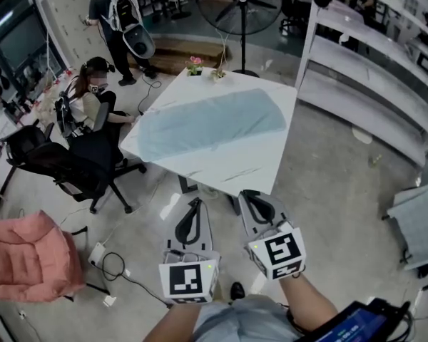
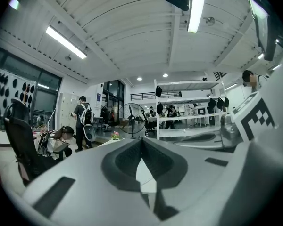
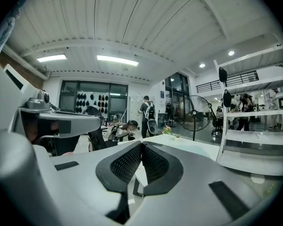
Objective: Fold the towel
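Observation:
A pale blue-green towel lies spread flat on a white square table ahead of me in the head view. Both grippers hang short of the table's near corner, over the floor. My left gripper is shut, its jaws meeting at the tips with nothing between them. My right gripper is also shut and empty, close beside the left. In the left gripper view the jaw tips touch, and the table edge shows below them. The right gripper view shows closed jaw tips before the table.
A small flower pot stands at the table's far corner. A person sits on a black office chair left of the table; another stands behind. A standing fan is beyond the table, white shelving to the right, a pink cushion at lower left.

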The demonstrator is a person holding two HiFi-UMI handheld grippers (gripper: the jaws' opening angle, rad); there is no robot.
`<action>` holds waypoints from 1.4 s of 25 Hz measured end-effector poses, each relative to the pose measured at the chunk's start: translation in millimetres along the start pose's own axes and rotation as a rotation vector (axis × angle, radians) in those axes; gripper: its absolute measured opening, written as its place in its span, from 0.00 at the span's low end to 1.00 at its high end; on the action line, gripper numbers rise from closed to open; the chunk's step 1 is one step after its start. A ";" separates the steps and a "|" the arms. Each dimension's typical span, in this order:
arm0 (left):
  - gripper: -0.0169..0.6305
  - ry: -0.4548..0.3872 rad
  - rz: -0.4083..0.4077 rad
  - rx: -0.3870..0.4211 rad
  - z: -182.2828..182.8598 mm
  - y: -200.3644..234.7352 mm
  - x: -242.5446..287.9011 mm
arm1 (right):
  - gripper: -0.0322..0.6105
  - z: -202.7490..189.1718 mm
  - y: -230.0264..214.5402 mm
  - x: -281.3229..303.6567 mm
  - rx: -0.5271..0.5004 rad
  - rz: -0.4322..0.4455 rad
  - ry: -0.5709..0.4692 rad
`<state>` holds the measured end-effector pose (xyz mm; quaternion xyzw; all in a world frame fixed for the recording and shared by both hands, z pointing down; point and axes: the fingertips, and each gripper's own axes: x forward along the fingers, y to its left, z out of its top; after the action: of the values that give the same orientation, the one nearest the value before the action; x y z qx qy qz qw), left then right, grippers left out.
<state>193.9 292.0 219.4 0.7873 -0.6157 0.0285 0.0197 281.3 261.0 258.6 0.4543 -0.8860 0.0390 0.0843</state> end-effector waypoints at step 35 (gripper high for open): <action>0.04 0.018 -0.093 -0.010 14.7 225.7 322.5 | 0.09 69.6 -139.6 334.5 -0.059 -0.174 0.002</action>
<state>52.7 -75.6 226.1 0.8146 -0.5784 0.0317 0.0305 194.9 -97.8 250.9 0.5268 -0.8439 0.0058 0.1014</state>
